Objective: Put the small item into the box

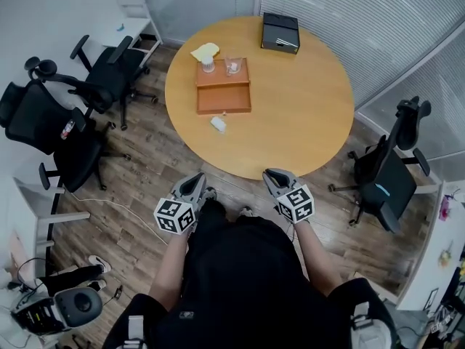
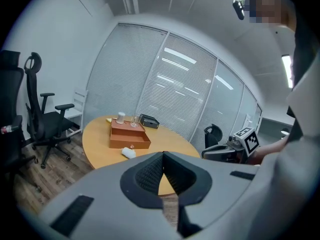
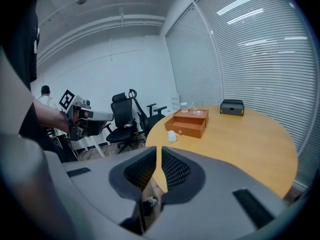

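Round wooden counter (image 1: 305, 115) fills the middle of the room, with black office chairs (image 1: 109, 71) pushed back from it on both sides, so the near edge is free for the person to stand at. Person stands just short of that edge, one tool in each hand, both held low and well apart from anything on the counter. Orange box (image 1: 224, 97) sits on the far left part of the counter. Its near half looks like a drawer pulled open toward the person, probably so the item can be dropped in from above. Black case (image 1: 280, 33) lies at the far edge, apart from the box. Left tongs (image 1: 195, 182): closed, tips meeting, nothing between them. Right tongs (image 1: 275, 174): drawn together to a thin slit, also empty. Both point out over the counter and slightly down, which reads as a rest posture ahead of a reach. Two clear cups (image 1: 208, 65) stand on the box's back half, a yellow cloth (image 1: 205, 51) just behind them. Small white item (image 1: 218, 123) lies on the bare counter just in front of the open drawer, near its knob, not yet touched. Judgement: task not started. Either tongs must open before any pickup.
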Motion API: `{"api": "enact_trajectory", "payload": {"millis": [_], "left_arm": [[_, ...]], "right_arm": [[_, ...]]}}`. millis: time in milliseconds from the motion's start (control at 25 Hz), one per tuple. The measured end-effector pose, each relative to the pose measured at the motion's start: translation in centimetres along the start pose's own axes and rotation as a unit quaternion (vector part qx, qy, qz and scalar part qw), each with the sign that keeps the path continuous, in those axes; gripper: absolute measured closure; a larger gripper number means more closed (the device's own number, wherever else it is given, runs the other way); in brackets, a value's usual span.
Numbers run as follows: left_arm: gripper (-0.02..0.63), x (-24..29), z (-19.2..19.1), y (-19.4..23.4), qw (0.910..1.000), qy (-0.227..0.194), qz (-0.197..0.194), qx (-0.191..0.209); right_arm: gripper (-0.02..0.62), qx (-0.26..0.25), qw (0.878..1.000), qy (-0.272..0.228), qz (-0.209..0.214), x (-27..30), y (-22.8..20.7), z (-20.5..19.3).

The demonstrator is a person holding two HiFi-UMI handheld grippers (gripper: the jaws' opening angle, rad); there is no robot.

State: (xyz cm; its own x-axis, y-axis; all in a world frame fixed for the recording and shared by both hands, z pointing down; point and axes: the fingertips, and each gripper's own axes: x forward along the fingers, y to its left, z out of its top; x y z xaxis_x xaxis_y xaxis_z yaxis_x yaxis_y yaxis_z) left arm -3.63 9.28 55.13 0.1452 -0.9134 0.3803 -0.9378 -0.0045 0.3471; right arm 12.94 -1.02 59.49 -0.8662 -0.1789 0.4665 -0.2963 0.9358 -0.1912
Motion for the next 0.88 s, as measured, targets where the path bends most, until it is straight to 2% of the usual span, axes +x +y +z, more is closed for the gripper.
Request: {"api": "enact_trajectory", "payload": {"millis": [400, 880], "left_arm": [[0.6, 2.4, 0.4, 3.9, 0.9991, 0.024, -0.034, -0.004], [0.6, 7.2, 3.5, 9.8, 0.9933, 0.064, -0.095, 0.019]], "right_arm": [[0.568, 0.015, 0.999, 0.013, -0.032, 2.7, -0.1, 0.7], [0.568, 0.025, 0.996, 0.024, -0.082, 8.6, -1.1, 2.9]]}}
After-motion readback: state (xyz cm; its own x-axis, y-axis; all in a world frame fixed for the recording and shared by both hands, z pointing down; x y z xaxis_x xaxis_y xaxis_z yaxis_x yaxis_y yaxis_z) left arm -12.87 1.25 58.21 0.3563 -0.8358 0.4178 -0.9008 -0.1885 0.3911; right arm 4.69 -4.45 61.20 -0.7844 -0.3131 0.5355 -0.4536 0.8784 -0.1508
